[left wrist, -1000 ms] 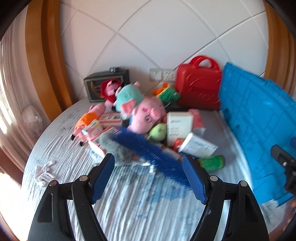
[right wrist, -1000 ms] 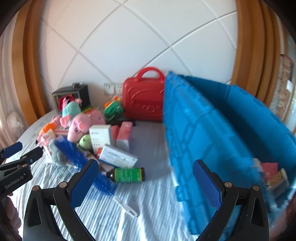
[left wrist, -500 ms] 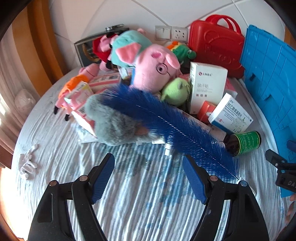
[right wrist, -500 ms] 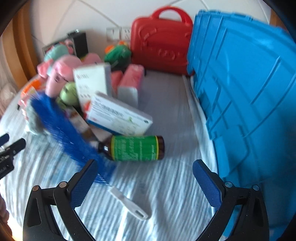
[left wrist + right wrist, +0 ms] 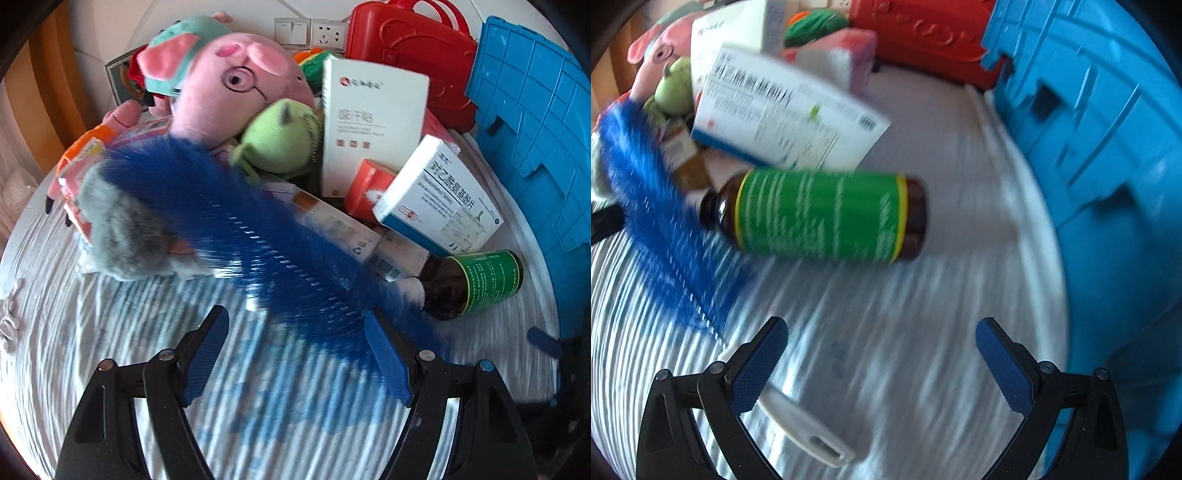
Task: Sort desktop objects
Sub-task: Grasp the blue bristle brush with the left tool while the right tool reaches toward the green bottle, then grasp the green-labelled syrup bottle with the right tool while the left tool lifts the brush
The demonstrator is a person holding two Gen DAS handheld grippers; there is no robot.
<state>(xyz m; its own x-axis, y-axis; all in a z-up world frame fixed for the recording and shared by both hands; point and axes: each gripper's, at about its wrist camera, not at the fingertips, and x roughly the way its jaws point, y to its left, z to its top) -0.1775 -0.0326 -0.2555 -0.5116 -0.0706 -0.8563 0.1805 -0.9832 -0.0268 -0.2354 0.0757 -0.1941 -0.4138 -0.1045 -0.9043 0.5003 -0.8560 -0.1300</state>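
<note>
Blue brush (image 5: 258, 236) lies just ahead of left gripper (image 5: 295, 354).

Both wrist cameras look steeply down from close above the striped cloth (image 5: 110, 332), the left over the blue brush (image 5: 258, 236), both sharing the green-labelled bottle (image 5: 820, 214).

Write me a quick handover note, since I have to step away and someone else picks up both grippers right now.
Left gripper: open, empty, hovering over the blue brush.
Right gripper: open, empty, above the striped cloth just short of the green-labelled bottle, which lies on its side.
Plush toys and medicine boxes sit piled behind the brush; the red case stands at the back, the blue bin to the right.
Done: nothing picked up at this moment. Left: the whole pile remains to be sorted.
</note>
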